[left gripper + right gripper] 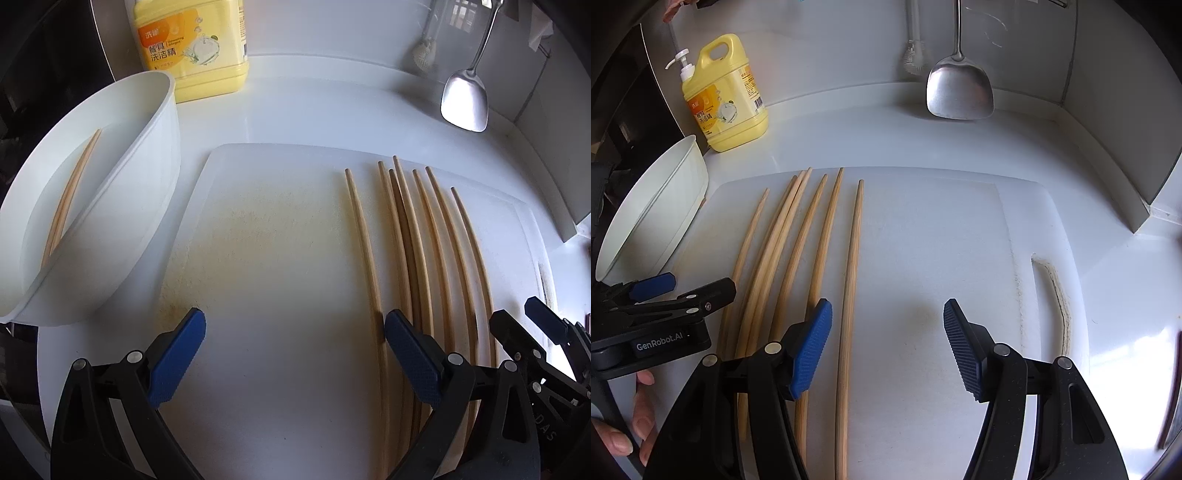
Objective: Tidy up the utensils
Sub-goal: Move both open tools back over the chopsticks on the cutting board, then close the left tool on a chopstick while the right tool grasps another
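- Sorting is part-way along, I judge: the smooth white bench point(886, 122) carries everything, with a glossy upstand along its far edge.
- On it lies the flat white plastic cutting board point(266, 258), rounded at the corners and yellow-stained and scuffed on its left part.
- Left of the board stands the deep white plastic tub point(155, 155), smooth-walled; it already holds two thin bamboo chopsticks point(70, 195) lying along its floor.
- Beyond the tub sits a squat yellow detergent jug point(727, 96) with a white pump; at far right a shiny steel spatula point(958, 88) and a white bottle brush point(914, 55) hang against the wall.
- Seven loose tapered bamboo chopsticks point(413, 236) lie roughly parallel on the board's right part, tips pointing far; two of them overlap.
- Each black tool has blue ribbed pads: the left tool point(293, 325) is spread wide and empty, its right pad touching the leftmost stick; the right tool point(888, 314) is likewise released, straddling the rightmost stick.
- Next, I judge, a tool must narrow onto one slim round stick, which may roll, then carry it left to the tub.
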{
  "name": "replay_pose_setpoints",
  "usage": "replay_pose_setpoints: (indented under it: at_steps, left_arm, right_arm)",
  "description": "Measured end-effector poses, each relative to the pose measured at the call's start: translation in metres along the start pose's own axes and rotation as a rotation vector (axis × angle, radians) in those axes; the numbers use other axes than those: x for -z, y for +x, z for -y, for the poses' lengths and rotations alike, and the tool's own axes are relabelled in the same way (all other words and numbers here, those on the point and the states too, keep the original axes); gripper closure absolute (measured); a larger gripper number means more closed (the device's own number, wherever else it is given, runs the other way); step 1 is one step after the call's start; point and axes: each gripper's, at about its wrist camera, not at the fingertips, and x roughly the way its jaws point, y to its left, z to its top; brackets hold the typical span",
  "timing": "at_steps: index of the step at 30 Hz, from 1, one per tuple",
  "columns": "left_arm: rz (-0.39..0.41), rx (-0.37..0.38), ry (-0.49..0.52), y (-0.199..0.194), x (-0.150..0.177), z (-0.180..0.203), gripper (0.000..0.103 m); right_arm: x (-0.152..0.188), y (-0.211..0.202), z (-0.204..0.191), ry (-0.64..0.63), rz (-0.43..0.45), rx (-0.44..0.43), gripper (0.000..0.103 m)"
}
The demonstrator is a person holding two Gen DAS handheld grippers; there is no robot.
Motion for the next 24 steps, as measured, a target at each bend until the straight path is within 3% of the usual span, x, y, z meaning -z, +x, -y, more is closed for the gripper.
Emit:
replay_pose_setpoints:
  at_steps: [24]
  left_arm:
    - [0.024,-0.039,-0.038,0.0,0.007,-0.01,0.005]
  right_arm:
    - [0.003,0.004,-0.001,-0.056,0.007,0.056,0.043]
